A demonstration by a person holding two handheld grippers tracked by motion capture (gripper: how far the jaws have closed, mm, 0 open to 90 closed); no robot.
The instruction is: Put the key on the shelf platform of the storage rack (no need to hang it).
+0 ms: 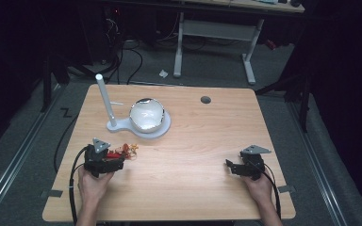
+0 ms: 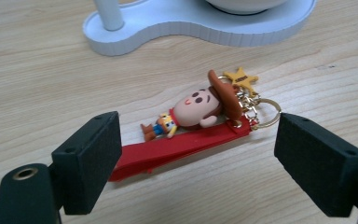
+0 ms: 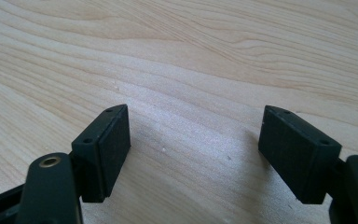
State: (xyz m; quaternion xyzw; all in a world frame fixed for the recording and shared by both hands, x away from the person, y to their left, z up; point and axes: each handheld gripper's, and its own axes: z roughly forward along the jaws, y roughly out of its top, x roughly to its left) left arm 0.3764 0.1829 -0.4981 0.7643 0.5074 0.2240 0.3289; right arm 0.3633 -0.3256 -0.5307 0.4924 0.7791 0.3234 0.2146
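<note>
The cowboy keychain lay flat on the table, strap running lengthwise between the left hand-held gripper's released jaws. The right hand-held gripper gaped over bare wood.

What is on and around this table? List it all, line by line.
Table: one, light wood, centre.
Stand: one, white, flat base with upright post, far left of table.
Bowl: one, white, on the stand's base.
Keychain: one, red strap, cowboy figure, gold star and ring, lying between the left jaws.
Desk: one, white legs, behind the table.
Cables: several, black, on the floor.
Left gripper: black, jaws open.
Right gripper: black, jaws open over bare wood.
Hands: two, near edge.
</note>
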